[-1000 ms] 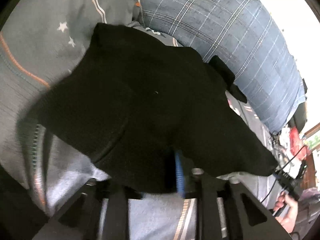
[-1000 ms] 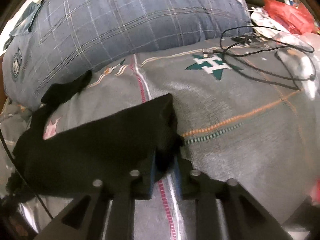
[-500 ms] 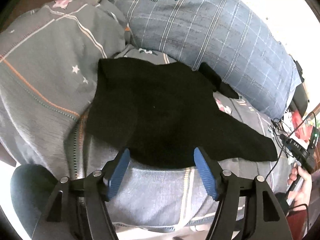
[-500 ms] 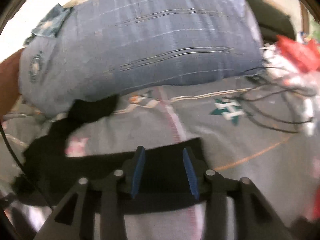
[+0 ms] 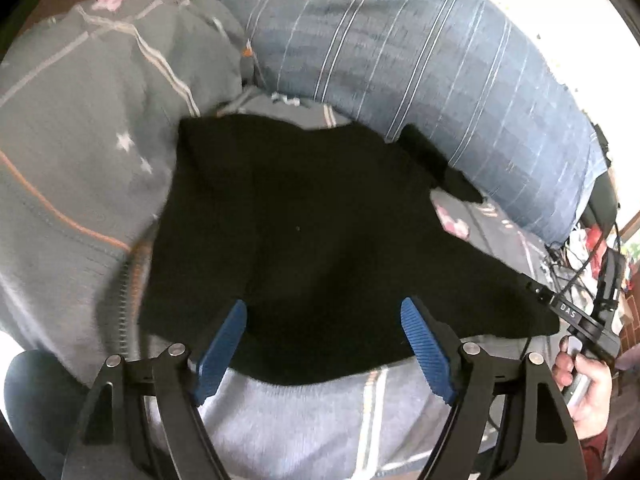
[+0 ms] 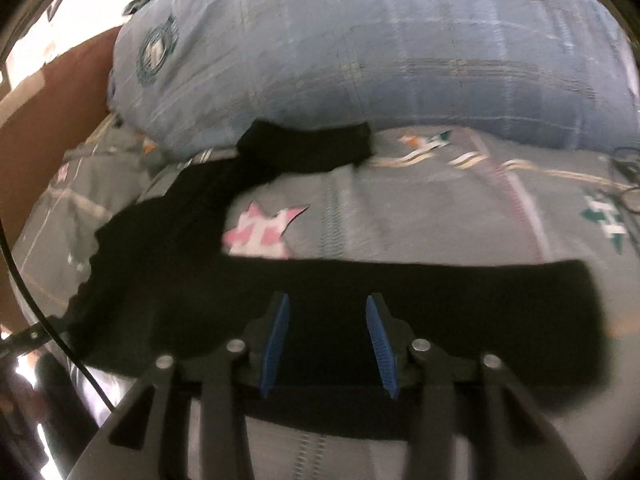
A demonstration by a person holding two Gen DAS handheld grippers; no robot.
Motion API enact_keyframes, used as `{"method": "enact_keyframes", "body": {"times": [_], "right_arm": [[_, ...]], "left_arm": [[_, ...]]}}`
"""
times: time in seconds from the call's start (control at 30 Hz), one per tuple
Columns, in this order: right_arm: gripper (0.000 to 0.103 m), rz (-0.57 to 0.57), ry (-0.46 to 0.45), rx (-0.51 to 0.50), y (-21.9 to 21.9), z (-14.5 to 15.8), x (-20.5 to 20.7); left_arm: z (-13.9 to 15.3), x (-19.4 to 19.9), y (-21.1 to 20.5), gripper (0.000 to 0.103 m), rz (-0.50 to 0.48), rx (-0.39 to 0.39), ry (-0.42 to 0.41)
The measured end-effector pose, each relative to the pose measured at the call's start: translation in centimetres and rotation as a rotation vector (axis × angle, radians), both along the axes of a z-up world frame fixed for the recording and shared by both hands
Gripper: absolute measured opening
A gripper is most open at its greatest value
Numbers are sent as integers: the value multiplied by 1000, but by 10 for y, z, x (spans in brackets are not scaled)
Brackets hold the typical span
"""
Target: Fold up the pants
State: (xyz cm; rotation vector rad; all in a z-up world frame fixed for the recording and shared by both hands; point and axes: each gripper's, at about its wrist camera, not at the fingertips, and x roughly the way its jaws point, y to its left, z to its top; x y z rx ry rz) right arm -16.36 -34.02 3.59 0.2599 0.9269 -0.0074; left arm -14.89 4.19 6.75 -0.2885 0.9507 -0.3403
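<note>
Grey patterned bedding (image 5: 72, 184) carries the black pants (image 5: 312, 232), spread flat with one leg (image 6: 460, 304) running right and the other leg (image 6: 308, 148) bent against the blue pillow (image 5: 420, 60). Left gripper (image 5: 324, 344): jaws wide, holding nothing, above the near edge. Right gripper (image 6: 326, 344): jaws parted, empty, over the near leg. Both pinched cloth a second ago and have let go; laying-out seems done, folding not yet begun. Cables (image 6: 624, 168) lie well apart.

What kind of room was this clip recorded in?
Most likely a bedroom: the black pants lie spread on a grey patterned bedspread, a large blue plaid pillow sits behind them, and cables trail at the bed's edge.
</note>
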Motion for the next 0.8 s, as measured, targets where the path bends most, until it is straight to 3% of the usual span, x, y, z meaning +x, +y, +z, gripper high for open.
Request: {"method": "enact_keyframes", "body": {"times": [0.17, 0.3, 0.37, 0.43, 0.53, 0.8], "right_arm": [[47, 50, 39, -29, 14, -16, 8], [48, 94, 35, -37, 14, -5, 24], [53, 105, 13, -56, 14, 8, 41], [60, 125, -23, -67, 17, 23, 63], [71, 152, -66, -87, 25, 40, 103], [75, 237, -8, -154, 57, 40, 222]], "left_arm": [[-29, 11, -10, 79, -12, 30, 38], [-21, 21, -17, 81, -70, 50, 35], [-11, 30, -16, 89, -100, 37, 21], [0, 41, -15, 98, -122, 37, -16], [15, 73, -13, 99, -142, 49, -44], [8, 173, -25, 100, -196, 138, -19]]}}
